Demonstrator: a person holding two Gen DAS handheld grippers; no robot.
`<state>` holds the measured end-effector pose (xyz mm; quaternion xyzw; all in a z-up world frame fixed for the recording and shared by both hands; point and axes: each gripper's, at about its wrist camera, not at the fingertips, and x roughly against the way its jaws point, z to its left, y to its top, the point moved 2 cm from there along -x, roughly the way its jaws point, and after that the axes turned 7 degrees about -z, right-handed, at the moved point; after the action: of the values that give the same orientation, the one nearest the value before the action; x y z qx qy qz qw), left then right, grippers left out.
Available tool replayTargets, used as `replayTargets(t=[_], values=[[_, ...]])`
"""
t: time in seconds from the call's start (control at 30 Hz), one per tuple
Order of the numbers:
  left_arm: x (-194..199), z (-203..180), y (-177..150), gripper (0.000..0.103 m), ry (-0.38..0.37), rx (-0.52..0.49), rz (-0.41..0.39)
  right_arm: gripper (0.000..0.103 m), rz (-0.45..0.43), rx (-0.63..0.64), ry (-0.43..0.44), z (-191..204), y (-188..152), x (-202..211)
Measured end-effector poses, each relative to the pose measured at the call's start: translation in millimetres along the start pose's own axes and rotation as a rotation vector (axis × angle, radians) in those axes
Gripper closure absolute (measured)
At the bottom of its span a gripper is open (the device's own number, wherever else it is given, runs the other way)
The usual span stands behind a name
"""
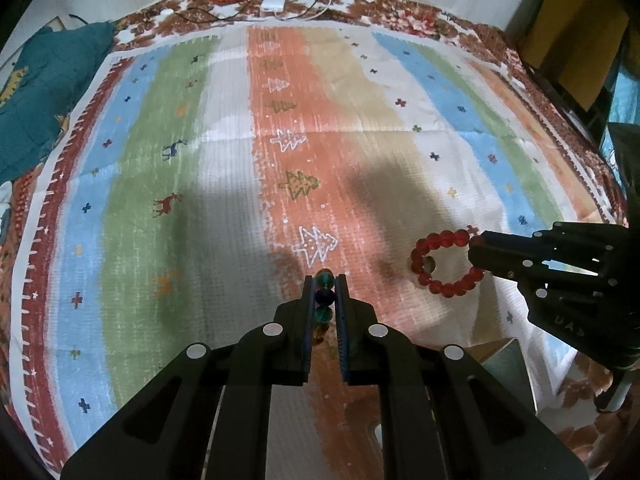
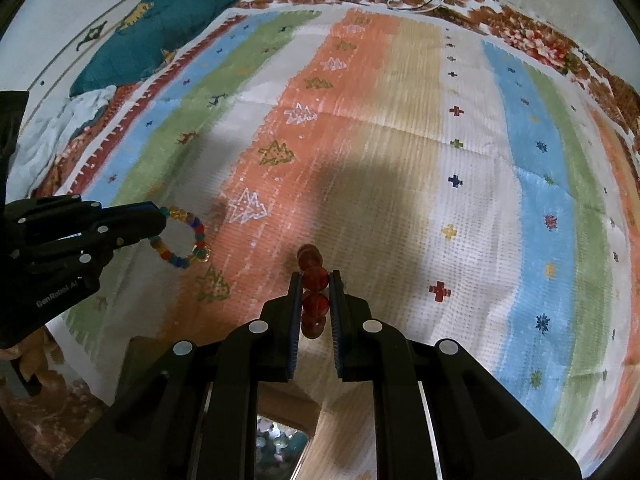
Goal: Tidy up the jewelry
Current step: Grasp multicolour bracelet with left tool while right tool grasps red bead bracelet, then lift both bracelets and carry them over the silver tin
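The left gripper (image 1: 325,280) has its fingers closed almost fully on a multicoloured bead bracelet (image 2: 182,236); in the left wrist view green and dark blue beads sit pinched between the blue pads, and in the right wrist view the rest of the loop hangs free at the fingertips, at about nine o'clock in that picture. The right gripper (image 2: 315,276) likewise has its fingers drawn nearly together on a red bead bracelet (image 1: 444,264), with several red beads stacked between the pads. In the left wrist view its ring hangs from the fingertips at about three o'clock. Both bracelets appear held clear of the striped mat (image 1: 224,184) below, though the blur makes that hard to judge. The mat, patterned with trees, deer and crosses, lies over a floral cloth (image 1: 420,20). A teal cushion (image 2: 160,28) sits at about ten o'clock in the right wrist view, and a white charger (image 1: 273,3) with cables lies at twelve o'clock beyond the mat.
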<state>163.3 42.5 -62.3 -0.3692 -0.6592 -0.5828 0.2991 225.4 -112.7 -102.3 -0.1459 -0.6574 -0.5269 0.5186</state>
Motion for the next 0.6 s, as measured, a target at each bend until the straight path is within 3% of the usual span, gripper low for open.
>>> replayTargets(t=[0.6], values=[[28, -13, -4, 0.094, -0.034, -0.002, -0.051, 0.089, -0.064, 0.004, -0.009, 7, -3, 30]])
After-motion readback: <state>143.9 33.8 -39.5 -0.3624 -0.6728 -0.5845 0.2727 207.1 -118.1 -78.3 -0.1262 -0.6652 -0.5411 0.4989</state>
